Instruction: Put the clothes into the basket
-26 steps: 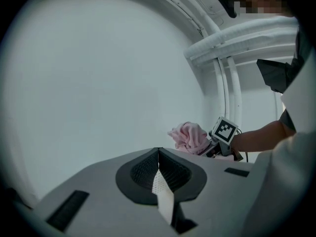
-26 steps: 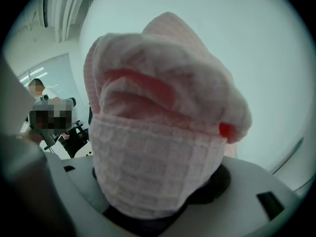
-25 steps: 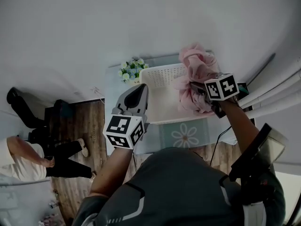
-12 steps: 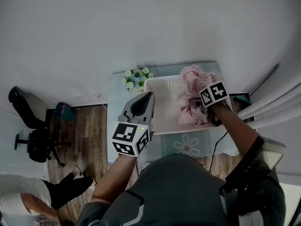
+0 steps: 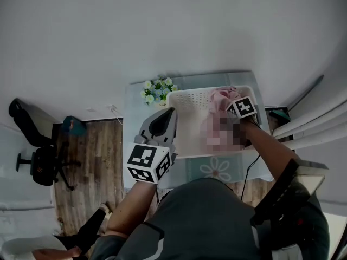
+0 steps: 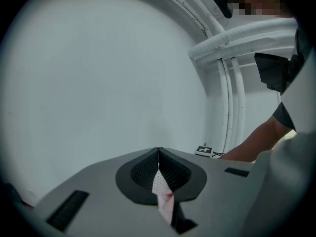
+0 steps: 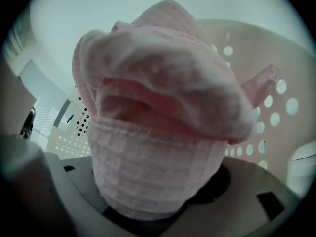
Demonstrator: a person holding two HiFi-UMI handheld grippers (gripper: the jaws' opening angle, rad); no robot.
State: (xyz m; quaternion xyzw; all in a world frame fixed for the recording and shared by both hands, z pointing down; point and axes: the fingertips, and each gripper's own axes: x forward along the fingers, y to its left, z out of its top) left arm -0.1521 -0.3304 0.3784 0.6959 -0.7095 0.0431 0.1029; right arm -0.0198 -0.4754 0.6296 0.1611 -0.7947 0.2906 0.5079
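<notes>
A white perforated basket (image 5: pixel 187 121) stands on a pale table (image 5: pixel 134 110). A pink waffle-knit garment (image 5: pixel 221 97) hangs bunched inside the basket at its right side. My right gripper (image 5: pixel 230 116) is down in the basket, shut on that garment. In the right gripper view the garment (image 7: pixel 163 107) fills the frame and hides the right gripper's (image 7: pixel 153 201) fingertips, with the basket wall (image 7: pixel 276 102) behind. My left gripper (image 5: pixel 171 112) hovers at the basket's left front corner. In the left gripper view the left gripper (image 6: pixel 158 154) is shut and holds nothing.
A small bunch of white flowers (image 5: pixel 157 88) stands at the table's back left. A flower-print mat (image 5: pixel 214 167) lies in front of the basket. A dark flat device (image 5: pixel 279 114) sits at the right. An office chair (image 5: pixel 40 167) stands on the wood floor at left.
My right gripper has come down with the pink garment from above the basket rim into the basket. The left gripper has barely shifted. A person at the left has walked almost out of view.
</notes>
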